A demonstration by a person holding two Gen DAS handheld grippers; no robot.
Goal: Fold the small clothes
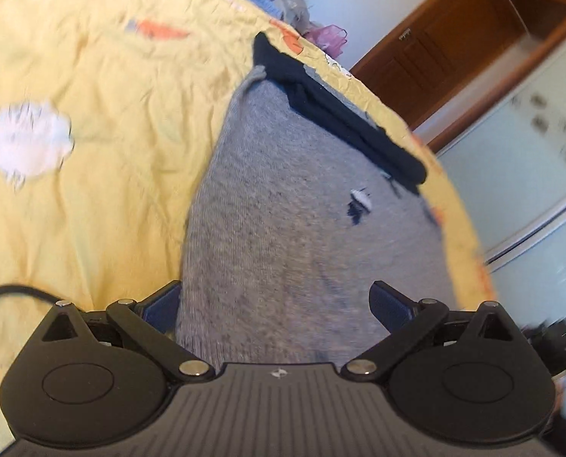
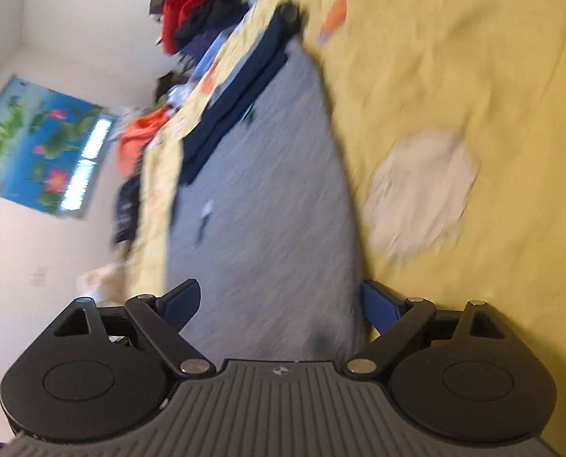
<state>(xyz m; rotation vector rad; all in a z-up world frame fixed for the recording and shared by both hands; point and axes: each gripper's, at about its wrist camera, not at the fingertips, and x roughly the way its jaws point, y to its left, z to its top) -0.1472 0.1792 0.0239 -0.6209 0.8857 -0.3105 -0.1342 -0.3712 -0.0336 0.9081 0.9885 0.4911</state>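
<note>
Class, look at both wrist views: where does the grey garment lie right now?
The grey garment lies flat on the yellow bedsheet, stretching ahead from between each open claw's fingers in both views, with a dark navy piece along its far edge, nearest the bed's edge.

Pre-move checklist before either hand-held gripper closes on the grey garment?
1. Grey garment lies spread on the yellow sheet: ok.
2. Left hand-held gripper open, fabric between its fingers, pads not pressing: ok.
3. Right hand-held gripper open over the garment's near edge: ok.
4. Dark navy piece lies on the garment's far end, maybe separate clothing: cannot tell.
5. Picture sharpness: right wrist view heavily blurred: not ok.
6. Clothes pile beyond the sheet, away from the garment: ok.
</note>
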